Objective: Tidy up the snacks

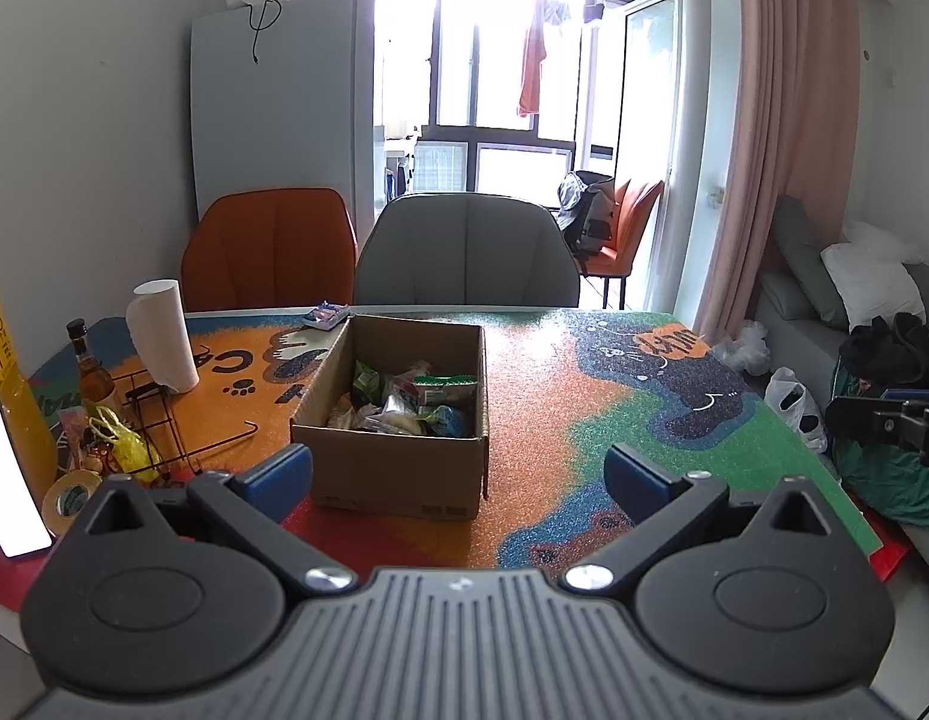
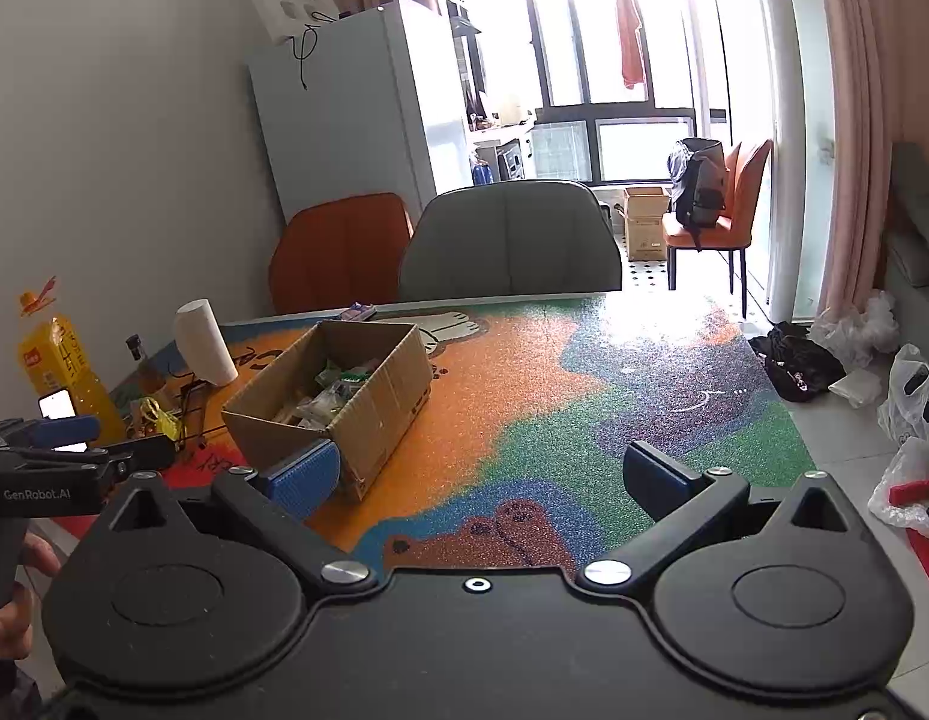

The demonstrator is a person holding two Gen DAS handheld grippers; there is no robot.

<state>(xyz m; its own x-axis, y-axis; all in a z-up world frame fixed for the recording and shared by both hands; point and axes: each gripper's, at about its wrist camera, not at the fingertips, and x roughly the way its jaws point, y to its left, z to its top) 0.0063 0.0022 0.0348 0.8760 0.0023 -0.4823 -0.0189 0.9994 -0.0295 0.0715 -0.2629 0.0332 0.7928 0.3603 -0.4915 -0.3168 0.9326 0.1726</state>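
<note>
Both your tongs are spread wide and hold nothing: left gripper point(image 1: 458, 477), right gripper point(image 2: 485, 477). Ahead on the table point(image 1: 584, 372) sits the cardboard box point(image 1: 398, 462), snacks point(image 1: 404, 402) piled inside.

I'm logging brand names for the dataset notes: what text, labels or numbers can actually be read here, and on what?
"GenRobot.AI": white print on the side of the left gripper, seen from the right wrist.
Yellow oil bottle: red label and dark characters, too blurred to read.
Table mat: big cartoon lettering, partly hidden, not legible.
Cardboard box: small printed marks near its base, too small.
Snack packets inside: unreadable.
</note>
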